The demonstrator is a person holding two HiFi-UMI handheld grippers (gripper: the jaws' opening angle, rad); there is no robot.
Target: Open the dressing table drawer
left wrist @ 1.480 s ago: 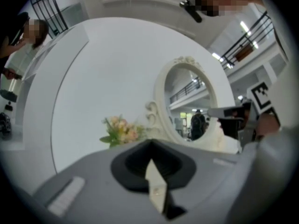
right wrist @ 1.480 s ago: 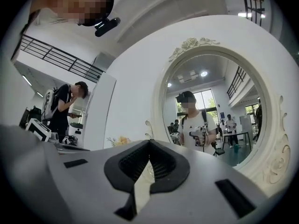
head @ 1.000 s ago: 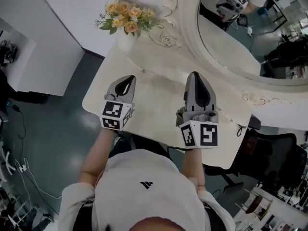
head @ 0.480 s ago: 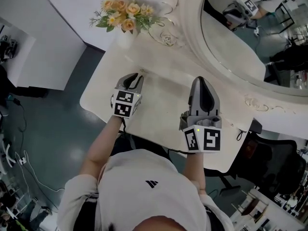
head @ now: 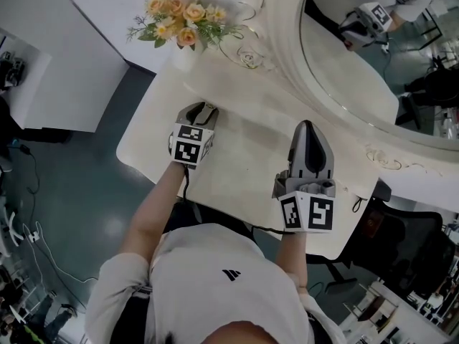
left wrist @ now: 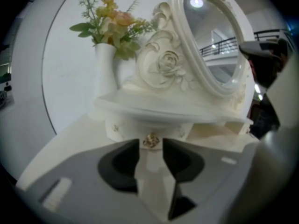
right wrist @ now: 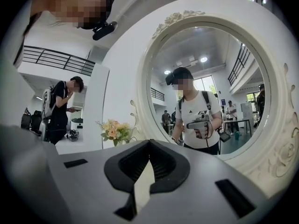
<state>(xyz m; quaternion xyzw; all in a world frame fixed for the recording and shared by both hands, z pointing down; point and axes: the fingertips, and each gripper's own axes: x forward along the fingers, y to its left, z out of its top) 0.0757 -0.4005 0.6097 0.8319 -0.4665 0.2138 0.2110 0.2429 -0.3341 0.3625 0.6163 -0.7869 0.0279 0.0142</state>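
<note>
The white dressing table (head: 247, 156) carries a raised shelf under its oval mirror (head: 373, 49). Below that shelf sits a small white drawer (left wrist: 126, 127) with a gold knob (left wrist: 150, 140). In the left gripper view my left gripper (left wrist: 150, 146) points at the drawer front, its jaws opening, the knob at the gap between the tips and no pad pressing on it. In the head view the left gripper (head: 203, 110) is low over the table's left part. My right gripper (head: 309, 127) hovers over the table's right part, held level and shut, with nothing held (right wrist: 149, 143).
A vase of orange flowers (head: 183, 21) stands at the table's back left corner (left wrist: 114, 24). A black chair (head: 401, 242) is to the right of the table. Dark floor lies left of the table edge (head: 125, 156). The mirror (right wrist: 205, 87) reflects the person and others behind.
My left gripper has sunk and moved in toward the mirror base, and its jaws have gone from shut to open. The right gripper drifted a little to the right.
</note>
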